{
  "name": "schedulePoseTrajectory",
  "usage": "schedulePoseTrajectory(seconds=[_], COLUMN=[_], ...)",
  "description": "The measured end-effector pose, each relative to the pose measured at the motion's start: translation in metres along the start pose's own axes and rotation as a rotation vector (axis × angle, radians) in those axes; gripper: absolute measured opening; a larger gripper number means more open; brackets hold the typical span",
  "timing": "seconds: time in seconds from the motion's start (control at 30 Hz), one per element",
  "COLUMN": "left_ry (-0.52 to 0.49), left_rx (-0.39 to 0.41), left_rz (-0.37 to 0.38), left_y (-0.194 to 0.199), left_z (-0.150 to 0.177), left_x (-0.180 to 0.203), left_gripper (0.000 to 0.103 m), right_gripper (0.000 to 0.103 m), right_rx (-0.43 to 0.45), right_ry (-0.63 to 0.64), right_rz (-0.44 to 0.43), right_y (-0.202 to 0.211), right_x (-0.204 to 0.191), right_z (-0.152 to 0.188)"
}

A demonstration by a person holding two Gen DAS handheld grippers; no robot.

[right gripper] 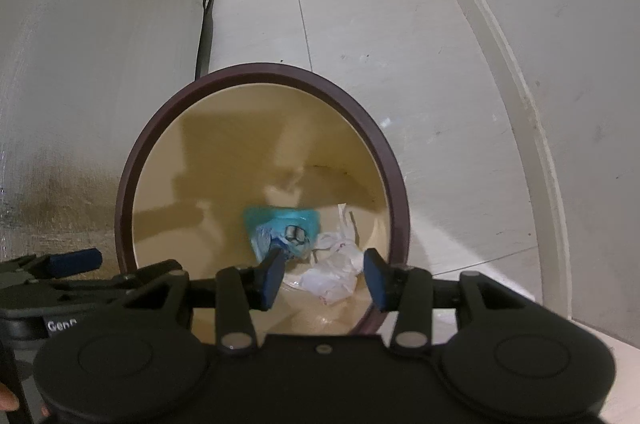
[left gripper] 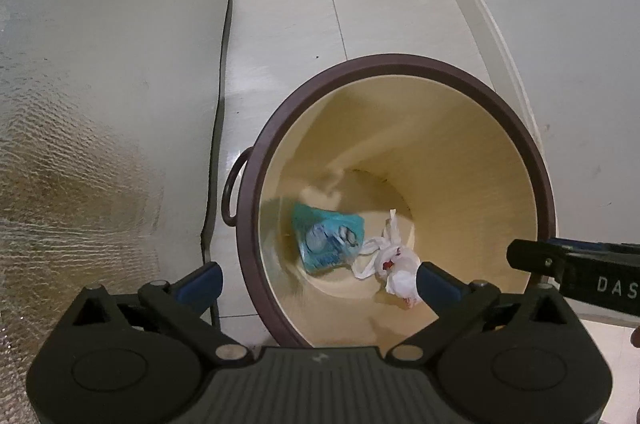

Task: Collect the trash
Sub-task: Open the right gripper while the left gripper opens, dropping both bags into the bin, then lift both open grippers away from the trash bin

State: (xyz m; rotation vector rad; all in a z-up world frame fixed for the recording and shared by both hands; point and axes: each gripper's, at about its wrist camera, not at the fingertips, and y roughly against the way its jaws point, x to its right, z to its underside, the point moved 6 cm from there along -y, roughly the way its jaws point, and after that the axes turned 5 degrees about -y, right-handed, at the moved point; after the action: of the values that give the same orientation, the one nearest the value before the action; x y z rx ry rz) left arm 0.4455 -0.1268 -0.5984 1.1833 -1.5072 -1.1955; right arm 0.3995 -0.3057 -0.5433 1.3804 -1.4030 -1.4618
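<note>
A round bin with a brown rim (left gripper: 384, 61) (right gripper: 256, 69) and cream inside stands on the floor below both grippers. At its bottom lie a teal plastic packet (left gripper: 328, 240) (right gripper: 284, 230) and a crumpled white plastic bag (left gripper: 394, 264) (right gripper: 332, 268) side by side. My left gripper (left gripper: 320, 282) hangs over the bin's left near edge, its jaws wide open and empty. My right gripper (right gripper: 324, 280) points down into the bin mouth, jaws partly apart, with nothing between the pads. One of the left gripper's blue fingers (right gripper: 72, 262) shows at the left of the right wrist view.
A ring handle (left gripper: 232, 191) sticks out of the bin's left side. A textured foil-like surface (left gripper: 80, 143) rises at the left, with a black cable (left gripper: 218, 127) along its foot. Pale floor tiles (left gripper: 320, 3) run ahead, and a white baseboard (right gripper: 520, 103) curves at the right.
</note>
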Motion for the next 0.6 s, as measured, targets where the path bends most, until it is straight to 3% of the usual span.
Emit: schedulePoseTrajectory(seconds=[0.1,0.17,0.6], left_ry=[-0.002,-0.004,0.009], left_rx=[-0.008,-0.004,-0.012], left_rz=[-0.007,-0.008,-0.059], left_y=[0.005,0.01,0.032], left_z=[0.001,0.002,0.016], left_x=[0.001,0.001,-0.013], left_gripper=[0.103,0.103,0.103], right_gripper=[0.051,0.06,0.084], right_rx=[0.005,0.01,0.065], right_ry=[0.019,0.034,0.053], right_rz=[0.002,0.002,0.099], right_y=[0.001,0.002,0.016], right_x=[0.002,0.004,0.025], right_z=[0.003,0.004,0.014])
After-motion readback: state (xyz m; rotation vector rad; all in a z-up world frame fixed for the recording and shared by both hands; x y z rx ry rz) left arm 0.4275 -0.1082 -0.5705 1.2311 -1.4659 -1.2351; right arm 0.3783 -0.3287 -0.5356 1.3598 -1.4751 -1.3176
